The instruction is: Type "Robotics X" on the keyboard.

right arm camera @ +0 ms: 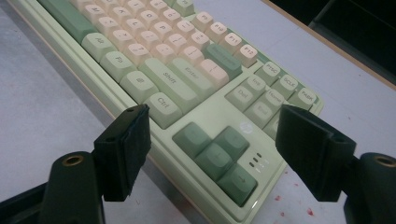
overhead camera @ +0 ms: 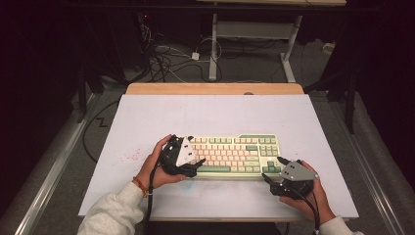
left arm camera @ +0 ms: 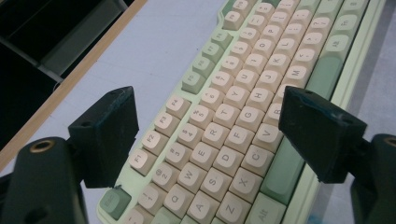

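Note:
A pale green keyboard (overhead camera: 235, 154) with cream and green keys lies in the middle of the white board (overhead camera: 210, 115). My left gripper (overhead camera: 195, 156) hovers over its left end, jaws wide apart above the letter keys (left arm camera: 219, 140), open with nothing between them. My right gripper (overhead camera: 274, 169) sits at the keyboard's near right corner, open too. In the right gripper view its jaws straddle the dark green arrow keys (right arm camera: 217, 154) without touching them. A hand holds each gripper from below.
The white board rests on a wooden table (overhead camera: 215, 88) whose far edge shows. Small red specks (overhead camera: 131, 156) mark the board left of the keyboard. Cables (overhead camera: 161, 58) and desk legs (overhead camera: 213, 49) stand on the floor beyond.

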Demonstrator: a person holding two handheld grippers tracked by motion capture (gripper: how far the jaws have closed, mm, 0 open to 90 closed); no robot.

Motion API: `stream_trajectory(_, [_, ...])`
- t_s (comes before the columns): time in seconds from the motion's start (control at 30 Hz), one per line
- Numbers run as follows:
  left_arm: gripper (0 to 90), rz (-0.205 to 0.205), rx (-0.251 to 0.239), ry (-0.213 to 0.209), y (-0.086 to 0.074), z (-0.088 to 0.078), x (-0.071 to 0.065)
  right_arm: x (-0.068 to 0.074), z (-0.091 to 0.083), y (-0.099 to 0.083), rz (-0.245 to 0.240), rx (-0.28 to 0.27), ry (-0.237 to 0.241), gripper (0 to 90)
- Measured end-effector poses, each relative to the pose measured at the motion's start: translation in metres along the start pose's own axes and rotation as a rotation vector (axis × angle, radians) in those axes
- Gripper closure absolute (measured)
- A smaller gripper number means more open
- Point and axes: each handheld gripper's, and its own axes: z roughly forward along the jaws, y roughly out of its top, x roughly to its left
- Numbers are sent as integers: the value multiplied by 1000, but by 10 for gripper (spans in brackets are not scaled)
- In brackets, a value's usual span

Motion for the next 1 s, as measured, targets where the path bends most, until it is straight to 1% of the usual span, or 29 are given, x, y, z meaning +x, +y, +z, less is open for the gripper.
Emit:
stream_trajectory(0.33, [190,-3,9,29,-11,-10,5,0,-1,0,1,-2,-3,271])
stream_trajectory(0.4, [190,-2,9,28,-12,-12,6,0,0,0,-1,-1,-3,271])
stream_trajectory(0.53, [190,-4,11,39,-16,-16,7,0,-1,0,0,-2,-3,271])
stream_trajectory(0.8, [190,-15,13,62,-23,-25,9,0,-1,0,2,-2,-4,271])
stream_trajectory(1.0, [190,-29,15,70,-29,-32,10,0,-1,1,3,-3,-5,271])
